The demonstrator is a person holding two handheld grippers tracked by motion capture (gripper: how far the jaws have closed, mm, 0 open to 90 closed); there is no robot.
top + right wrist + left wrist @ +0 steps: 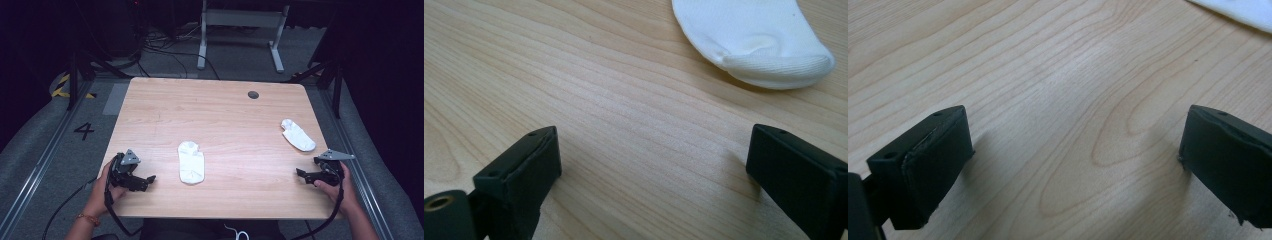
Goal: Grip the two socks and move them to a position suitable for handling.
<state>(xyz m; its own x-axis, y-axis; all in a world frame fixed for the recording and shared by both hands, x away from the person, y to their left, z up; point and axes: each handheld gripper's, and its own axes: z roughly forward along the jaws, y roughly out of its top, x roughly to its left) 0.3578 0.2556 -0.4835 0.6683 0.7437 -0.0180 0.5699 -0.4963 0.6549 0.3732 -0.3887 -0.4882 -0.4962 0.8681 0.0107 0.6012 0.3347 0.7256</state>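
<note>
On the table (225, 107) | middle sock (191, 161) lies lengthwise, just right of left hand-held gripper (145, 181), jaws open, empty | second sock (298, 135) beyond right hand-held gripper (303, 176), open, empty

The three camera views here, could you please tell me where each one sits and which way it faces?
High view: above the person's side, facing forward and down on the wooden table; both forearms, left gripper and right gripper show.
Left gripper view: rides the left gripper, looking along its open fingers at tabletop.
Right gripper view: rides the right gripper; its open fingers face the right sock.
Shared: high and right gripper views show that sock.
</note>
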